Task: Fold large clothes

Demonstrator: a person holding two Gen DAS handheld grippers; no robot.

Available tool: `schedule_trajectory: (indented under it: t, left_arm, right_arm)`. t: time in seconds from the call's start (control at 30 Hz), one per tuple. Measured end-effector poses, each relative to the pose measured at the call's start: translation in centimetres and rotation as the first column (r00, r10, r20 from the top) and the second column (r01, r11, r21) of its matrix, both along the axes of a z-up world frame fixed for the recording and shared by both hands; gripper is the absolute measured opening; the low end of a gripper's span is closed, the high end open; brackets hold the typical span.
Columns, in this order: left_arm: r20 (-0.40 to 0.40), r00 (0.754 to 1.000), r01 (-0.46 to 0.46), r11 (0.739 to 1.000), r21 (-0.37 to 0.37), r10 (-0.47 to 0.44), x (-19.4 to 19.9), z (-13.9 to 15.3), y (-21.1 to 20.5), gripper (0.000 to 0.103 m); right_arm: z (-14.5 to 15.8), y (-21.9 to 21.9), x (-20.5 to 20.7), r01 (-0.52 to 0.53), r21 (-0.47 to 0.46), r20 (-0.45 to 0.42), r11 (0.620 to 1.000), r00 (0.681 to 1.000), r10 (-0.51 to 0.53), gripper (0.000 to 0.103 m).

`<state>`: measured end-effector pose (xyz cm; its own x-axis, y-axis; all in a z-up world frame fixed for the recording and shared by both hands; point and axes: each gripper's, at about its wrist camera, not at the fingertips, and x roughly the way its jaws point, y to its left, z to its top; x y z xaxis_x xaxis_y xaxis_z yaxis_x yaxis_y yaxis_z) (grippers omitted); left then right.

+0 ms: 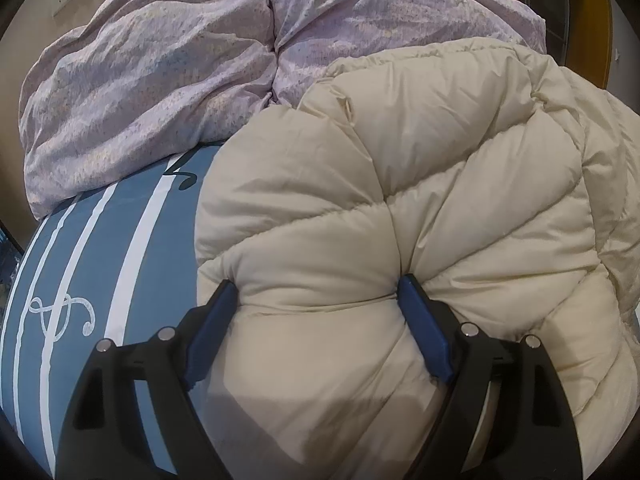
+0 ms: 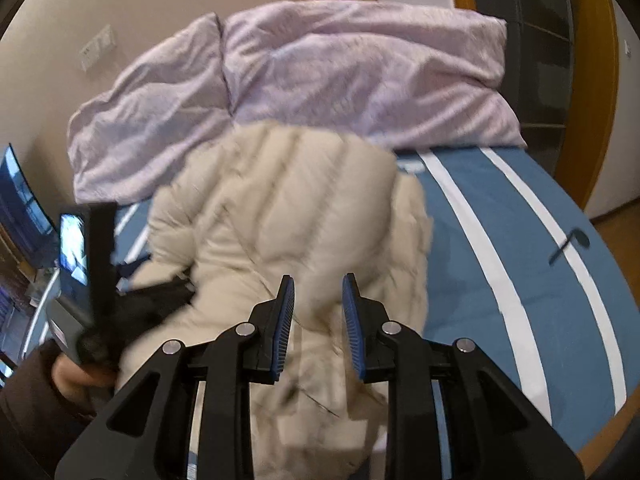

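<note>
A cream quilted down jacket (image 1: 440,180) lies bunched on the blue striped bed sheet (image 1: 100,248). My left gripper (image 1: 316,292) stands wide with a thick roll of the jacket between its blue pads (image 1: 424,328), which dent the fabric on both sides. In the right wrist view the jacket (image 2: 280,208) is blurred. My right gripper (image 2: 318,304) has its jaws close together, and a fold of cream fabric runs up between them. The left gripper's body (image 2: 84,264) and the hand holding it (image 2: 76,376) show at the left edge.
A crumpled lilac duvet (image 2: 340,72) fills the far half of the bed, touching the jacket's far edge. Bare blue sheet (image 2: 500,220) lies to the right. A wall with switches (image 2: 96,52), wooden door frames (image 2: 588,100) and a screen (image 2: 20,208) surround the bed.
</note>
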<state>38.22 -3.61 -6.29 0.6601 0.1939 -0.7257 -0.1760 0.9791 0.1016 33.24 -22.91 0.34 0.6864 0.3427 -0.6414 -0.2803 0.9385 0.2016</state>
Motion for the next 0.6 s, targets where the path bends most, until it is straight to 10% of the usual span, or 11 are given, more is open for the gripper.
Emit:
schedule_trajectory:
  t: [0.6]
  left_arm:
    - [0.005, 1.000, -0.007, 1.000, -0.023, 0.007, -0.2, -0.2, 0.0, 0.082]
  right_arm:
    - [-3.9, 1.4, 6.0, 0.079, -0.054, -0.091, 0.995, 0.992, -0.084, 0.025]
